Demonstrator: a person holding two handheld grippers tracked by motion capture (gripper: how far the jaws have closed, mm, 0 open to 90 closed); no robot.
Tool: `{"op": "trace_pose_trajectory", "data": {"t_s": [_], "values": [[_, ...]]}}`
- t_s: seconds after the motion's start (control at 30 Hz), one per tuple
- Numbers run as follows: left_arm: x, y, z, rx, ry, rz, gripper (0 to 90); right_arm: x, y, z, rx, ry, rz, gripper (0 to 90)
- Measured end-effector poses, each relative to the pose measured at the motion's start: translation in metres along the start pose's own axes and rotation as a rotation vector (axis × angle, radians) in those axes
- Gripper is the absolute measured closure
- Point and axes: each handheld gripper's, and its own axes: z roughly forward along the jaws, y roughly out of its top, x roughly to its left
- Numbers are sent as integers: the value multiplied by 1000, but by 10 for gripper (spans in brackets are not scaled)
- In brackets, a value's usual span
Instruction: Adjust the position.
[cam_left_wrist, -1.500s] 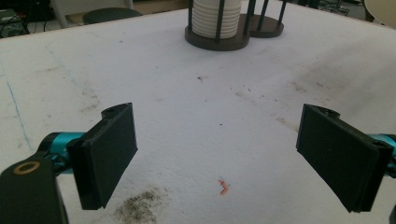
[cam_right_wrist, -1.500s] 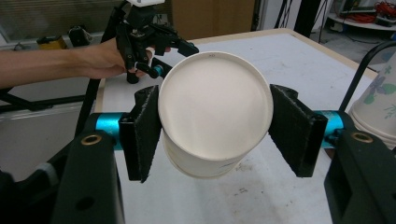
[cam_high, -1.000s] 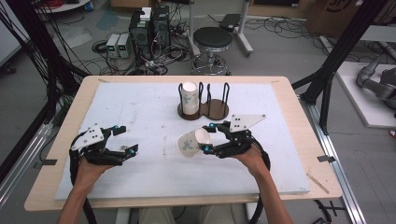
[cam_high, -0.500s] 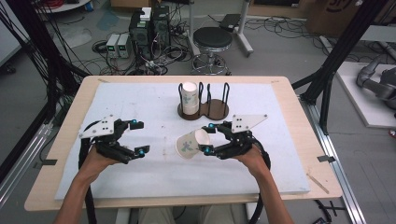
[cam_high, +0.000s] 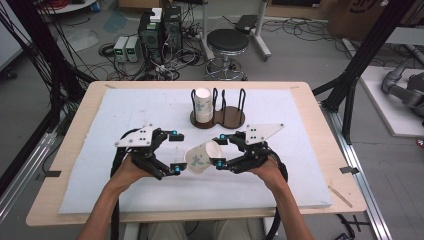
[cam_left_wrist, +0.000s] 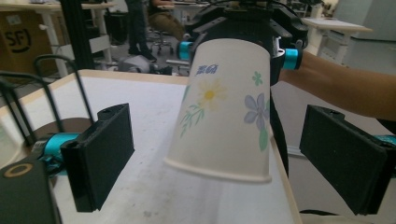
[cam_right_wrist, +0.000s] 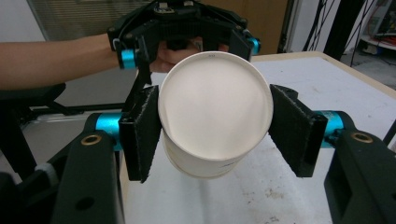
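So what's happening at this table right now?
A person works two hand-held grippers over a white-padded table. The right gripper is shut on a flowered paper cup, held on its side above the pad. The left gripper has just been opening its jaws; they flank the cup's rim end without pressing on it. A second paper cup stands in a wire cup rack further back.

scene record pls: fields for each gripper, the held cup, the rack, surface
right gripper: shut on the flowered paper cup, holding it on its side above the mat
left gripper: open, jaws have just been opening; cup mouth points at it, pads apart from the cup
cup holder: dark, two slots; left slot holds a second paper cup, right slot empty
surface: white mat on wooden table
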Motion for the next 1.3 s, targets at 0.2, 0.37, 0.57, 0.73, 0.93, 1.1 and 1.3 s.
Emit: {"op": "trace_pose_trajectory", "data": {"t_s": [0.2, 0.37, 0.57, 0.73, 0.93, 1.1, 1.3], "values": [[-1, 2, 23, -6, -37, 2, 98, 1, 1, 0, -13, 13, -6, 380], [-1, 1, 31, 3, -49, 3, 99, 2, 1, 0, -17, 15, -6, 380], [1, -6, 39, 25, -54, -9, 99, 2, 2, 1, -21, 24, -2, 380], [1, -9, 41, 40, -57, -13, 104, 4, 2, 2, -21, 35, 0, 380], [0, -9, 40, 51, -67, 0, 130, 4, 2, 0, -33, 29, -8, 380], [-1, -9, 40, 57, -81, 17, 186, 5, 3, -3, -44, 36, 4, 380], [-2, -9, 39, 59, -87, 35, 242, 4, 2, -4, -45, 40, 7, 381]]}}
